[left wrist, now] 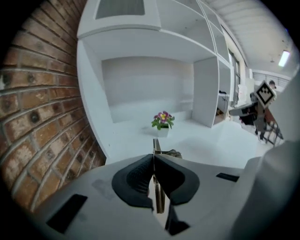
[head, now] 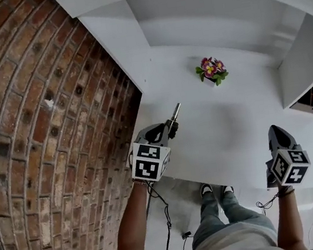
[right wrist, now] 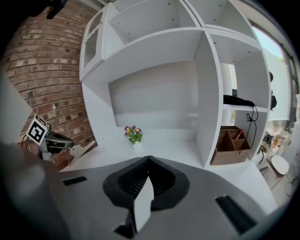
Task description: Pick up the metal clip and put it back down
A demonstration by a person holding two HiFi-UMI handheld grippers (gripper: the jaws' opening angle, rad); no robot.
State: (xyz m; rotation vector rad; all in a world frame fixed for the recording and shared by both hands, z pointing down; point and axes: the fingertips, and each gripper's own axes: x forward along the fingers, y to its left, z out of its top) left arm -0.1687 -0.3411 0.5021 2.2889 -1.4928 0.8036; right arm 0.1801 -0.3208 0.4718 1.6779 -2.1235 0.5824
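- Head view: my left gripper holds the metal clip over the white bench, with my right gripper well apart.
- Left gripper view: its fingers are clamped on the clip's thin edge.
- Right gripper view: these fingers are together and empty. The wooden organizer shows only here.

Between the pressed jaws of left gripper: metal clip, jutting forward over desk. Ahead and a little right, on desk: flower pot. Close on the left: brick wall. Well to the right, over desk's near edge: right gripper. Further right of that, in shelf compartment: wooden organiser.
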